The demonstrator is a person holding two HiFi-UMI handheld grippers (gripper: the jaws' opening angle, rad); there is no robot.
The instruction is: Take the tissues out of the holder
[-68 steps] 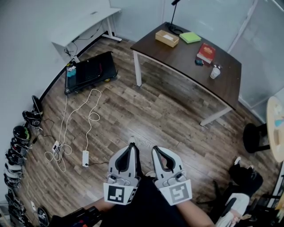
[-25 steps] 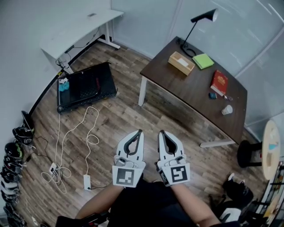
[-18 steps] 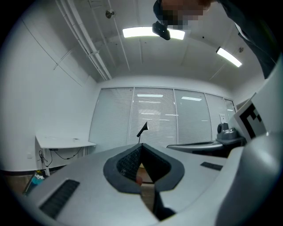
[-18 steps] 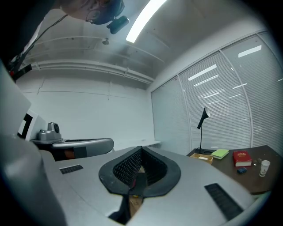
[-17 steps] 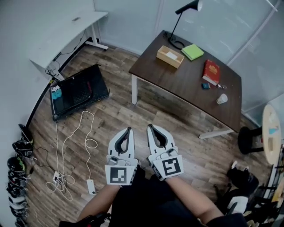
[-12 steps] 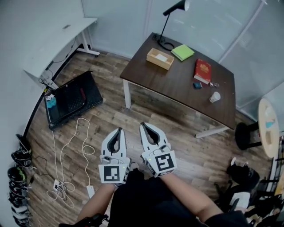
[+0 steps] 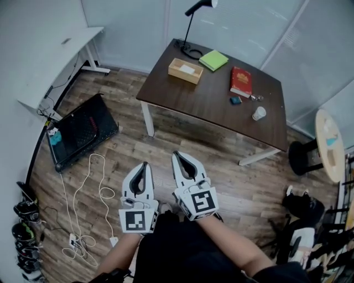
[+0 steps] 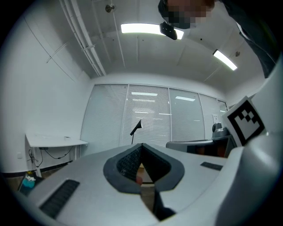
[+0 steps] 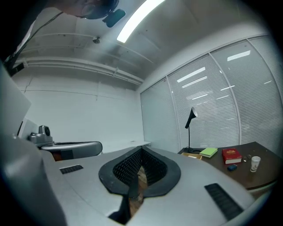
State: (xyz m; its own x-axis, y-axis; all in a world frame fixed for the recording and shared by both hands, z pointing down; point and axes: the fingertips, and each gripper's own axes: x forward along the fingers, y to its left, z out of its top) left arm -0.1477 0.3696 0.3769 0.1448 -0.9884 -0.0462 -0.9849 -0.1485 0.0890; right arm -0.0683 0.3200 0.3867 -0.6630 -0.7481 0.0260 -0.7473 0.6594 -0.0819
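The tissue holder point(image 7: 185, 71), a low wooden box with white tissue showing in its top, stands on the far left part of the dark brown table point(image 7: 210, 105). In the right gripper view the tissue holder point(image 9: 192, 153) shows small and far off. Both grippers hang close to the person's body over the wooden floor, well short of the table. My left gripper point(image 7: 145, 164) is shut and holds nothing. Beside it my right gripper point(image 7: 176, 154) is also shut and empty. In the gripper views the tips of the left gripper point(image 8: 141, 145) and the right gripper point(image 9: 141, 148) meet.
On the table also stand a black desk lamp point(image 7: 194, 10), a green pad point(image 7: 213, 59), a red book point(image 7: 240, 82), a small dark object point(image 7: 235, 100) and a white cup point(image 7: 258, 113). A black case point(image 7: 80, 131), white cables point(image 7: 83, 188) and a white desk point(image 7: 52, 58) are at left; a stool point(image 7: 303, 157) stands right.
The view has moved closer to the table, which now sits more centred and nearer. Both grippers stay shut, side by side, in front of the body.
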